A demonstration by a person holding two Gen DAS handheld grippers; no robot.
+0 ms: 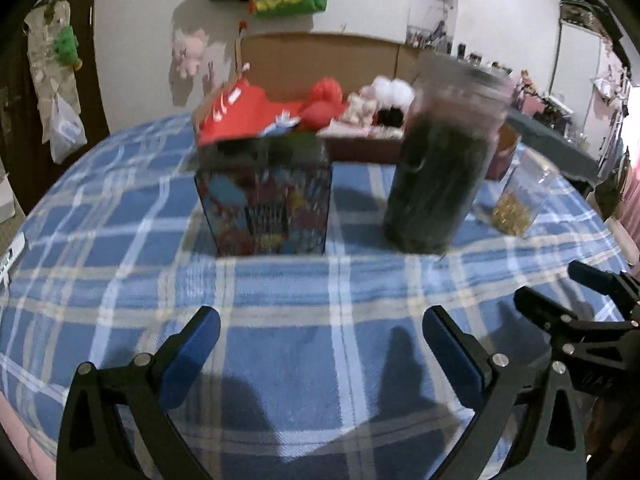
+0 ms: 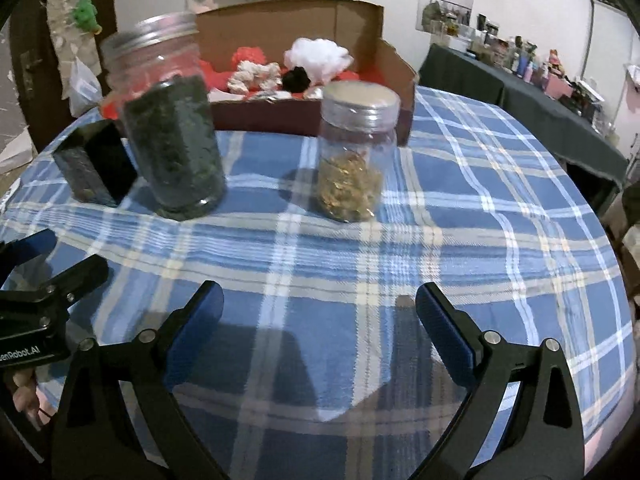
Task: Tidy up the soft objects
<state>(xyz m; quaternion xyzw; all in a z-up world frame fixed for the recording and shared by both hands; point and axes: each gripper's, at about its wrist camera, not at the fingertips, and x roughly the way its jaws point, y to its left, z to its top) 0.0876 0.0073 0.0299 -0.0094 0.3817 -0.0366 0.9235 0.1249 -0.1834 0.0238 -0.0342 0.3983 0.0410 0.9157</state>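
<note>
Both tools, left tool (image 1: 322,344) and right tool (image 2: 320,320), gaped empty; reaching ahead for the box's pompoms (image 2: 318,56), either risked toppling the jars (image 2: 356,152) between.

Readable: "enRobot.AI" in white on the black left gripper (image 2: 76,254) body, off left of the fingers.

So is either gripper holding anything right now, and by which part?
No. The left gripper and right gripper both stand open over bare tablecloth.
</note>
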